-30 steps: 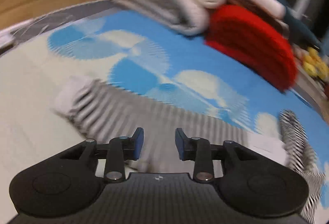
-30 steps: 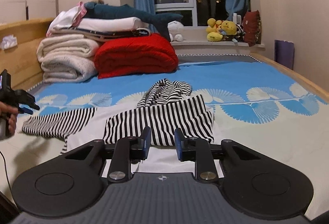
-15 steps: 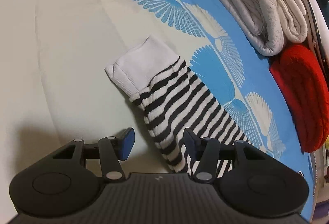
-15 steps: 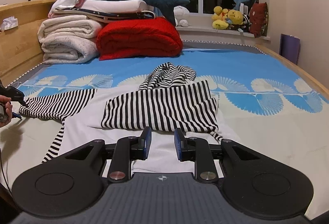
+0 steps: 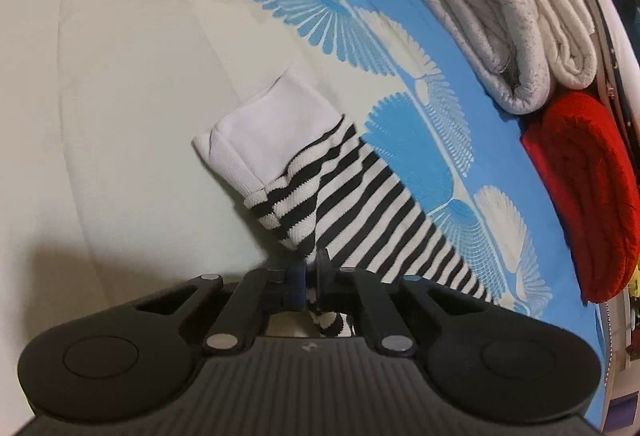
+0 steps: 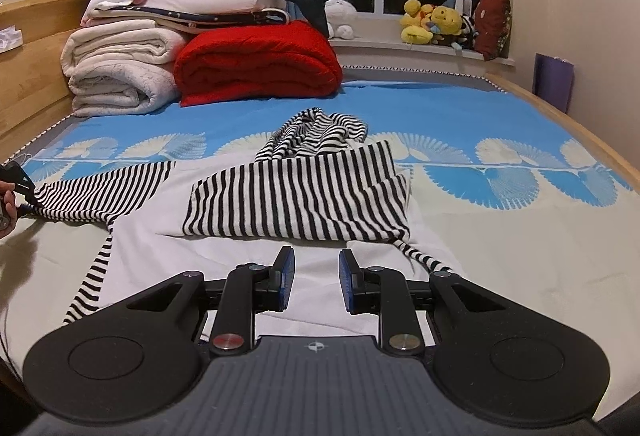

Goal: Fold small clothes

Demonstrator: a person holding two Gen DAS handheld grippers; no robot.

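the bed [image 6: 520, 220] has a wooden frame and carries a cover that is blue with pale fan shapes over its far part and plain cream over its near part. a black-and-white striped garment [image 6: 304, 196] with a white panel lies spread across the middle, one sleeve [image 5: 360, 204] with a white cuff stretched toward the bed's left edge, another part bunched toward the far side. at the far left corner, cream blankets [image 6: 120, 76] are stacked folded, and a red blanket [image 6: 256, 64] lies folded just beside them, nearer the middle of the far edge.
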